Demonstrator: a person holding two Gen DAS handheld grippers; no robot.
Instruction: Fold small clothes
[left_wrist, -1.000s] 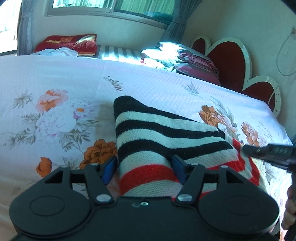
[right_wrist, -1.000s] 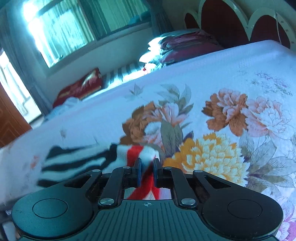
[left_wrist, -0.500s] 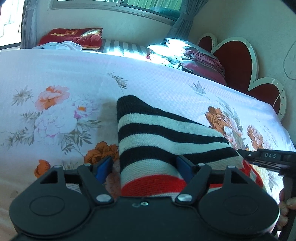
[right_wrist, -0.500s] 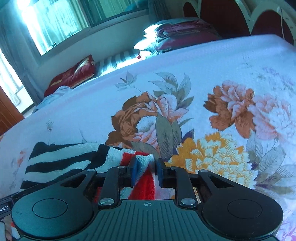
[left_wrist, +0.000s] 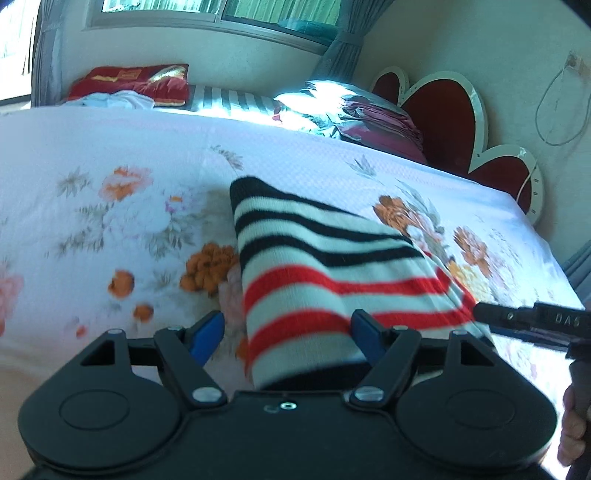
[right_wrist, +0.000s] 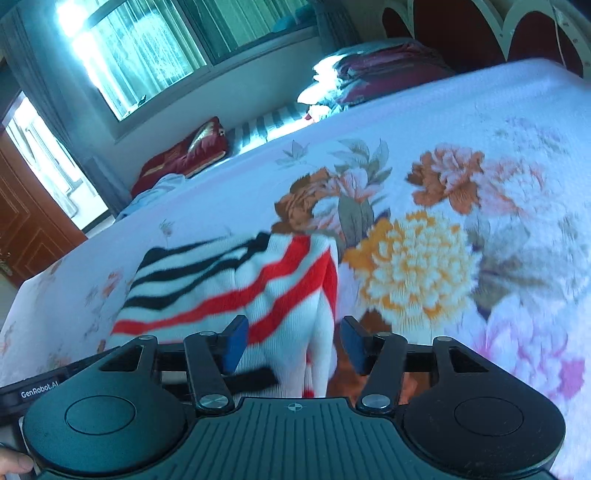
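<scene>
A small knit garment (left_wrist: 317, 266) with black, white and red stripes lies folded on the floral bedsheet (left_wrist: 110, 206). My left gripper (left_wrist: 288, 332) is open, its blue pads wide apart on either side of the garment's near end. My right gripper (right_wrist: 291, 343) is open too, its pads standing on either side of the garment's right corner (right_wrist: 295, 295). The right gripper's tip (left_wrist: 517, 317) shows at the right edge of the left wrist view, beside the garment.
Folded bedding and pillows (left_wrist: 369, 118) are stacked at the head of the bed by the red headboard (left_wrist: 443, 118). A red cushion (left_wrist: 129, 81) lies under the window. A wooden door (right_wrist: 26, 229) stands at the left.
My right gripper has opened and let go of the garment's corner. Both grippers have drawn back, so more of the red stripes show. The left gripper stays open.
</scene>
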